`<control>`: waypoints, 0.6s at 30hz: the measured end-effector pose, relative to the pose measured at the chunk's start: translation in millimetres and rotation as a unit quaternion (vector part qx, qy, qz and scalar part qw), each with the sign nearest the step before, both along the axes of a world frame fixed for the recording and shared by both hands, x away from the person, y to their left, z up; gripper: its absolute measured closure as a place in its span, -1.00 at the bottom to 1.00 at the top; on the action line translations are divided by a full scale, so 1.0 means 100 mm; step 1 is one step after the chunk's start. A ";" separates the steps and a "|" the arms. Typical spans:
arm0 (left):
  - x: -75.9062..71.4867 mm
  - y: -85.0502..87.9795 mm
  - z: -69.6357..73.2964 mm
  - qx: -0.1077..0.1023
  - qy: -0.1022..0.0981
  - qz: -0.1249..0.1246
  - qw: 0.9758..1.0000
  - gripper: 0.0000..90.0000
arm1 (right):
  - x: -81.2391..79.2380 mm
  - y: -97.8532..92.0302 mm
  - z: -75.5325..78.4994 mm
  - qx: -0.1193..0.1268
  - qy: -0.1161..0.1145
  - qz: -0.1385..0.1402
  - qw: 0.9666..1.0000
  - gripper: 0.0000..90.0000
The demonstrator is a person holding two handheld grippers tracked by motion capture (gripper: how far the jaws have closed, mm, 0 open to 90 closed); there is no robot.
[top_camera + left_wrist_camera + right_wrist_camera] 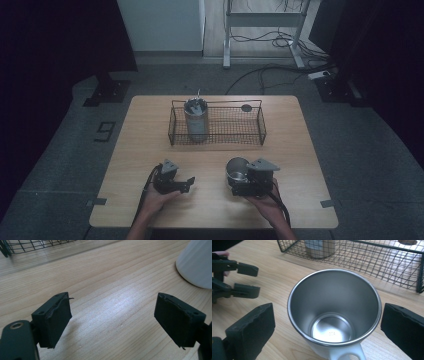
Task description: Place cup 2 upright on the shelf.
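**Two grippers released; mug sitting between the right jaws**

Both tools are resting low over the wooden table [140, 150], each in a hand of the person. The right gripper [327, 327] is standing spread wide; its two black pads are flanking the mug [334, 315] on either side, and a strip of bare wood is showing between each pad and the rim, so nothing is being gripped. The mug is sitting upright on the table directly ahead of this gripper; its steel-lined mouth is facing up, its outside is white, and its handle is pointing back toward the gripper body.

The left gripper [117, 320] is also released; its pads are standing apart with only bare wood between them. The mug's white wall is showing ahead of it and off to its right, clear of the pads.

Beyond both grippers, well past the mug, a black wire basket [217, 102] is sitting on the table; a metal canister [196, 122] is standing upright inside it at the end lying ahead of the left gripper.
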State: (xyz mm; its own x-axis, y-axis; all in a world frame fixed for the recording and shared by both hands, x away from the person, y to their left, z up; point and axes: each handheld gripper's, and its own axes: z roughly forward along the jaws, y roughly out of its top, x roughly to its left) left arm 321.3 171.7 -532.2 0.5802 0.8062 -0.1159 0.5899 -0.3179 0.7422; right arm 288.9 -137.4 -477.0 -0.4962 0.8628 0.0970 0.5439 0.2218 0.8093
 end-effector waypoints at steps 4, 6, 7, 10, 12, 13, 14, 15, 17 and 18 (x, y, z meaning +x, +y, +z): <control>0.01 -0.01 -0.02 0.003 0.003 -0.002 1.000 -0.69 | 0.06 0.03 -0.03 -0.011 0.002 -0.004 1.000 -1.00; 0.01 -0.01 -0.02 0.003 0.004 -0.002 1.000 -0.69 | 0.11 0.04 -0.06 -0.018 0.008 -0.005 1.000 -1.00; 0.01 -0.01 -0.02 0.003 0.004 -0.002 1.000 -0.69 | 0.11 0.04 -0.06 -0.018 0.008 -0.005 1.000 -1.00; 0.01 -0.02 -0.03 0.004 0.004 -0.004 1.000 -0.69 | 0.16 0.07 -0.10 -0.026 0.016 -0.003 1.000 -1.00; 0.01 -0.02 -0.04 0.003 0.007 -0.004 1.000 -0.69 | 0.19 0.09 -0.13 -0.032 0.019 -0.002 0.999 -1.00; 0.01 -0.02 -0.04 0.002 0.008 -0.006 1.000 -0.68 | 0.20 0.10 -0.14 -0.036 0.020 -0.002 0.999 -1.00; 0.02 -0.02 -0.04 0.001 0.009 -0.006 1.000 -0.68 | 0.21 0.10 -0.15 -0.041 0.022 -0.001 0.999 -1.00; 0.01 -0.02 -0.04 0.000 0.009 -0.006 1.000 -0.68 | 0.22 0.11 -0.17 -0.045 0.024 0.000 0.999 -1.00; 0.01 -0.02 -0.04 -0.001 0.008 -0.005 1.000 -0.68 | 0.23 0.11 -0.20 -0.048 0.030 0.004 0.998 -0.99; 0.01 -0.01 -0.03 -0.001 0.008 -0.005 1.000 -0.68 | 0.24 0.12 -0.22 -0.050 0.034 0.005 0.998 -0.99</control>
